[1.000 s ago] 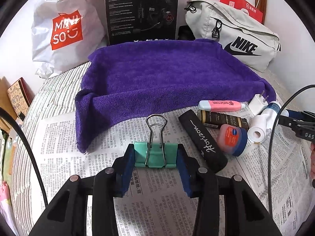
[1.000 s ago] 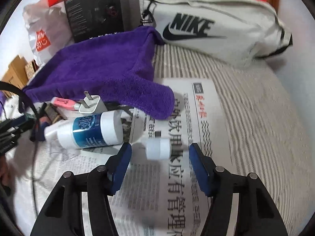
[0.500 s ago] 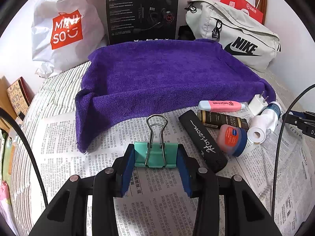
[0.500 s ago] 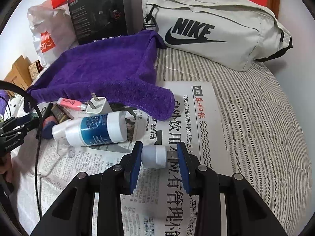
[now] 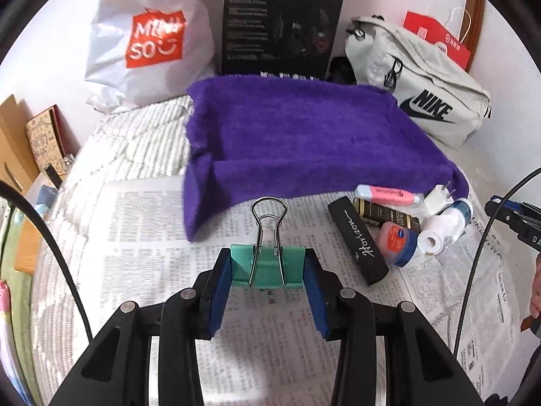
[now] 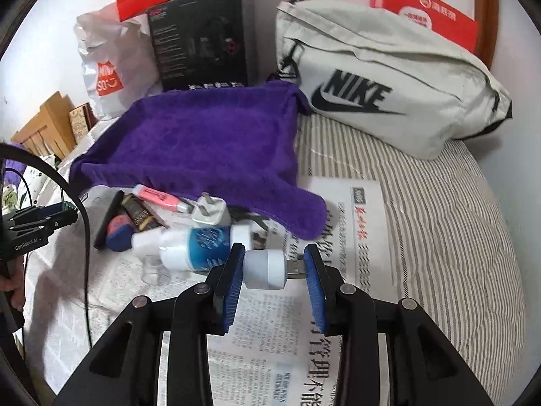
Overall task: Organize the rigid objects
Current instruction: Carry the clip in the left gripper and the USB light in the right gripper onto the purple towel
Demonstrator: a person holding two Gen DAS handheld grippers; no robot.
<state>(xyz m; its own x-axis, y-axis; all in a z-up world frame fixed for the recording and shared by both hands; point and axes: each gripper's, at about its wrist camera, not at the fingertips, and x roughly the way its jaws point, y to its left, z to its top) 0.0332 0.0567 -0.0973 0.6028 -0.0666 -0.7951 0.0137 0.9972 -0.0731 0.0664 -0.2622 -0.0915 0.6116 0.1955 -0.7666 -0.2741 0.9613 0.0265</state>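
Both claws are carrying items: left claw gripping a green clip, right claw pinching a white USB plug. The towel is lying bare; six items are waiting beside it on the newspaper.

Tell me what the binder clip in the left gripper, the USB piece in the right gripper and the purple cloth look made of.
Binder clip: likely painted sheet metal, smooth teal body, with shiny bare wire handles.
USB piece: matte white body, probably plastic, with a shiny metal plug at one end.
Purple cloth: soft textile, likely terry or microfibre; its fuzzy pile and limp folded edges show it.
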